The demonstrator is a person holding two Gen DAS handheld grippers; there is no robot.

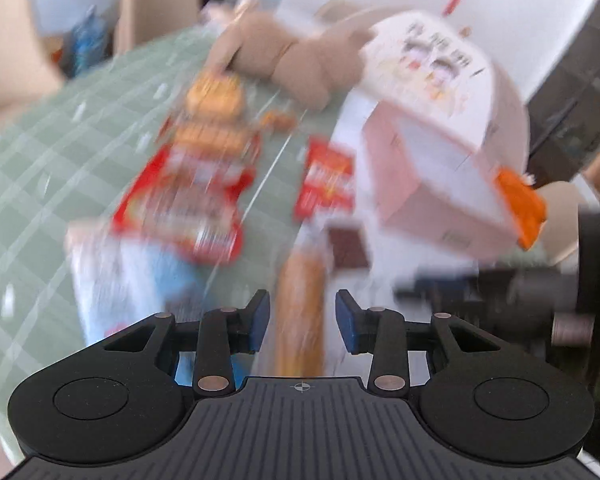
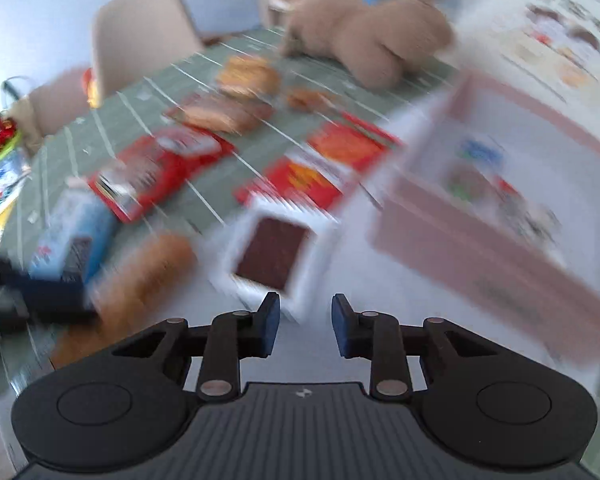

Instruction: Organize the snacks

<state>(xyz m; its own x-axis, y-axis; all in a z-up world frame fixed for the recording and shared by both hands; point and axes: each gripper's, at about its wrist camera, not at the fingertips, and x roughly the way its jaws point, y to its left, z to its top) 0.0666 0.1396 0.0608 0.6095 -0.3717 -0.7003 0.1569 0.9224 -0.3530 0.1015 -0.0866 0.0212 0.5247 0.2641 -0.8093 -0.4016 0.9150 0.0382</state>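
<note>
Both views are smeared by blur, so we read labels poorly. Our left tongs point(image 1: 302, 316) stand wide with nothing gripped, above a long orange-brown snack point(image 1: 302, 300) on the green checked tabletop point(image 1: 60, 152). Our right tongs point(image 2: 305, 330) gape too, empty, with a white packet with a dark window point(image 2: 274, 254) at twelve o'clock. Red snack bags point(image 2: 160, 172) lie at eleven, the pink box point(image 2: 496, 200) at two, and a plush toy point(image 2: 364, 36) beyond.

Motion blur smears both views: print on the red snack packets point(image 2: 168, 168) and pink box point(image 1: 440, 120) is unreadable. The plush toy point(image 2: 364, 36) shows no facial detail; the box contents point(image 2: 488, 184) are indistinct.
</note>
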